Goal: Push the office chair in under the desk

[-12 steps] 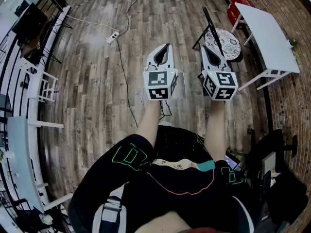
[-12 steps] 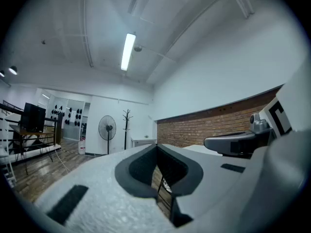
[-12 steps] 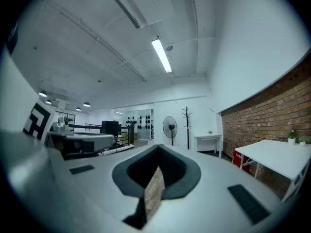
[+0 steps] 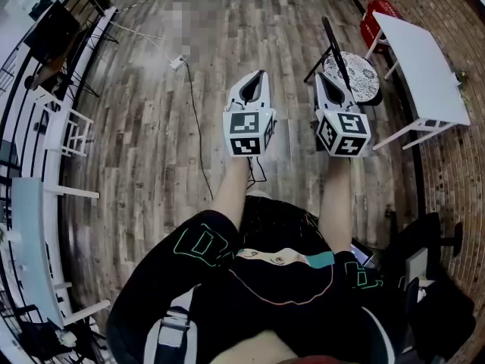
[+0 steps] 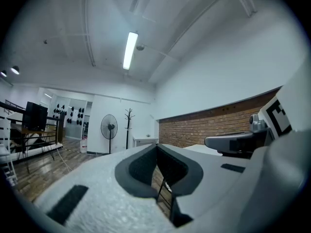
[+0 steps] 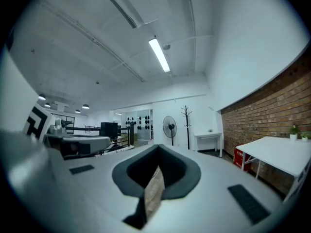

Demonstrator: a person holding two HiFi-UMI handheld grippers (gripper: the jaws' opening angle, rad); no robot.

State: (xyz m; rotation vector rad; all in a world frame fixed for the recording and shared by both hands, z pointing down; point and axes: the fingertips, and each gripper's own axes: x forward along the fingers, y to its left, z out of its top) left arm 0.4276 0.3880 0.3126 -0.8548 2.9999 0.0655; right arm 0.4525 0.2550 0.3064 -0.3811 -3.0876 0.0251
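Wood floor [image 4: 151, 127], chair [image 4: 350, 68] beside the white surface [image 4: 420, 59]. My left gripper [image 4: 260, 78] & right gripper [image 4: 320, 80] are both shut, empty. Risk: closed tips slip off the backrest, chair skews.

Weathered wood-plank floor [image 4: 144, 127] fills the overhead frame, a black cable [image 4: 193, 120] trailing from a white power strip [image 4: 177, 61] at upper centre. A red-brick wall [image 6: 267, 120] lines the right side. The remaining walls and ceiling are white, lit by a fluorescent tube [image 5: 129, 49]. A pedestal fan [image 5: 109, 128] and coat stand [image 5: 129, 125] occupy the far end, with a red crate [image 4: 376, 12] beside the brick.
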